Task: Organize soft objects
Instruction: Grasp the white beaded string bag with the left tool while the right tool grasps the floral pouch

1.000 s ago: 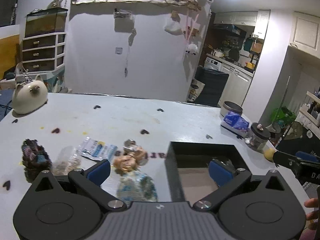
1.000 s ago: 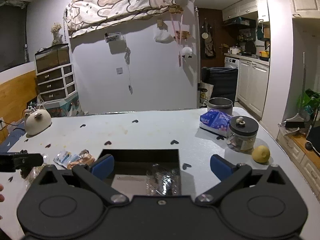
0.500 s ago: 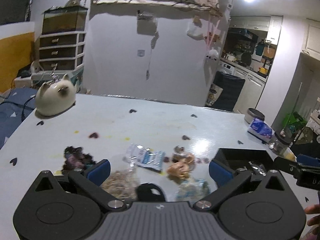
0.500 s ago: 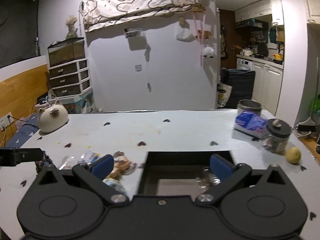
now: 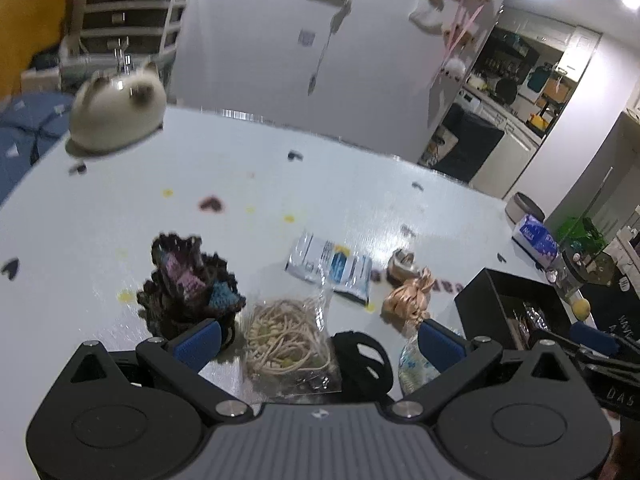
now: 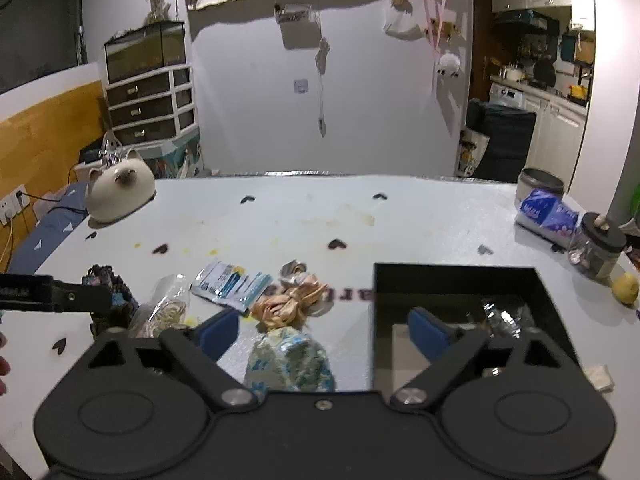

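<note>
Since a moment ago both views have swung leftward: the left gripper [image 5: 318,340], earlier facing the black box [image 5: 505,300], now hangs over the row of soft items with the box pushed to the right edge of its view, and the right gripper [image 6: 323,330] now straddles the box's left wall rather than its middle. Both grippers stand wide, holding nothing. Between the left gripper's blue pads lies a clear bag of beige cord [image 5: 285,342], with a dark crocheted piece [image 5: 186,290] just beside it on the left, near the left pad. Farther out on the white tabletop [image 5: 320,184] lie a blue-and-white sachet [image 5: 330,266], a tan satin scrunchie [image 5: 408,302] and a small pale ring-shaped piece [image 5: 402,262] just behind it. In the right wrist view, a blue-and-white patterned bundle [image 6: 289,358] sits between that gripper's pads, just left of the box, and a crinkled clear packet [image 6: 505,316] lies inside the box. A cream cat-shaped ornament [image 6: 120,192] stands at the far left of the tabletop; a tissue pack [image 6: 546,212], a lidded glass jar [image 6: 598,250] and a lemon [image 6: 626,288] sit along the right edge.
</note>
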